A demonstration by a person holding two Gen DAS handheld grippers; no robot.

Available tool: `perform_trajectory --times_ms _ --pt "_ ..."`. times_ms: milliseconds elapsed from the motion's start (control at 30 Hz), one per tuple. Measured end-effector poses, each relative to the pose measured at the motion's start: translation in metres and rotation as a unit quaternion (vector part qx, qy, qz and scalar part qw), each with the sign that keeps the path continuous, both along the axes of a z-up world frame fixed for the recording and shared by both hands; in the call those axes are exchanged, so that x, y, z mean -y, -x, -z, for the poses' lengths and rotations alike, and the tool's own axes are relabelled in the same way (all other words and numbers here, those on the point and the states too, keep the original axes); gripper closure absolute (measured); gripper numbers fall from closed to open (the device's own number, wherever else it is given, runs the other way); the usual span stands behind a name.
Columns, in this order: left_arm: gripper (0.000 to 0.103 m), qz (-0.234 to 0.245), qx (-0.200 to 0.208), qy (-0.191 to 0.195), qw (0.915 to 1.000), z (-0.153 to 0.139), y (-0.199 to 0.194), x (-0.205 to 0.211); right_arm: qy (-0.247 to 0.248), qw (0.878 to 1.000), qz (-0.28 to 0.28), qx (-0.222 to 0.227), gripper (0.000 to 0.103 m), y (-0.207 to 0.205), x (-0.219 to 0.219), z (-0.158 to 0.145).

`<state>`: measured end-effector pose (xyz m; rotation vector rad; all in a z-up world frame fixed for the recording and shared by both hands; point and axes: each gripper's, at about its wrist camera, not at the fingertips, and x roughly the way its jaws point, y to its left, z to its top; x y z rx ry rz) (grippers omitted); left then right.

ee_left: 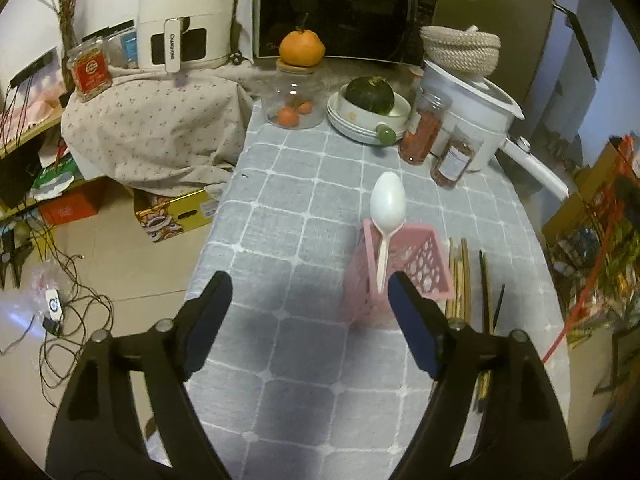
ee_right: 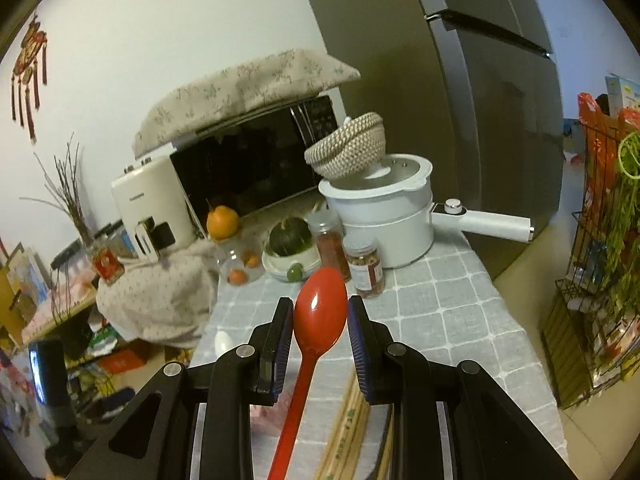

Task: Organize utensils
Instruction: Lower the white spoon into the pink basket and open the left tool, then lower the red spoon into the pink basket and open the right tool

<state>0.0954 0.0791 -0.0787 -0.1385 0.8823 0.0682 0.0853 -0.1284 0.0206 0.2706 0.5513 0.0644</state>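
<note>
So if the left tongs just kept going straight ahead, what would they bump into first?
Probably bare tablecloth: the open left tongs point at empty cloth, with the pink basket holding the white spoon just right of that line. Depth is hard to judge.

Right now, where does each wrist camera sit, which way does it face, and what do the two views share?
Left wrist: behind the open left gripper, above the table, looking down at the pink basket holding a white spoon; only its fingers show.
Right wrist: behind the right gripper, lower and tilted, facing the microwave; a red spoon stands between its fingers.
Shared: the microwave, white pot, green squash.
</note>
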Motion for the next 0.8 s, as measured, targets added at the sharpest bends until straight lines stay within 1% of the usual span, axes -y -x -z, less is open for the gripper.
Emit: perform_trajectory --times_ms 33,100,200,300,367,467,567,633,700,800 --pt "0.021 0.008 -0.001 -0.003 1.0 0.001 0.003 -0.001 -0.007 1.0 0.002 0.004 0.075 0.002 -0.001 0.0" --pt "0.02 0.016 -0.006 -0.012 0.9998 0.003 0.007 -0.004 -0.005 1.0 0.005 0.014 0.075 0.004 -0.005 -0.001" --pt "0.019 0.026 -0.024 -0.028 0.999 0.008 0.009 -0.008 0.022 0.999 0.012 0.042 0.075 -0.002 -0.021 -0.008" --pt "0.016 0.028 -0.04 -0.03 0.9984 0.01 0.01 -0.014 0.032 0.997 0.011 0.069 0.075 -0.011 -0.039 -0.012" --pt "0.011 0.027 -0.054 -0.023 0.9979 0.012 0.011 -0.018 0.036 0.996 0.008 0.083 0.075 -0.018 -0.051 -0.012" --pt "0.01 0.025 -0.071 -0.011 0.9971 0.015 0.009 -0.023 0.055 0.993 0.01 0.108 0.075 -0.027 -0.071 -0.005" --pt "0.01 0.02 -0.079 -0.01 0.9966 0.015 0.009 -0.028 0.072 0.989 0.019 0.127 0.075 -0.033 -0.086 0.007" --pt "0.01 0.018 -0.086 -0.009 0.9961 0.017 0.01 -0.03 0.092 0.985 0.03 0.14 0.075 -0.035 -0.094 0.016" --pt "0.01 0.016 -0.094 -0.009 0.9954 0.019 0.011 -0.032 0.108 0.983 0.036 0.145 0.075 -0.038 -0.099 0.022" --pt "0.01 0.014 -0.101 -0.01 0.9947 0.021 0.009 -0.033 0.114 0.983 0.04 0.141 0.075 -0.042 -0.1 0.031"
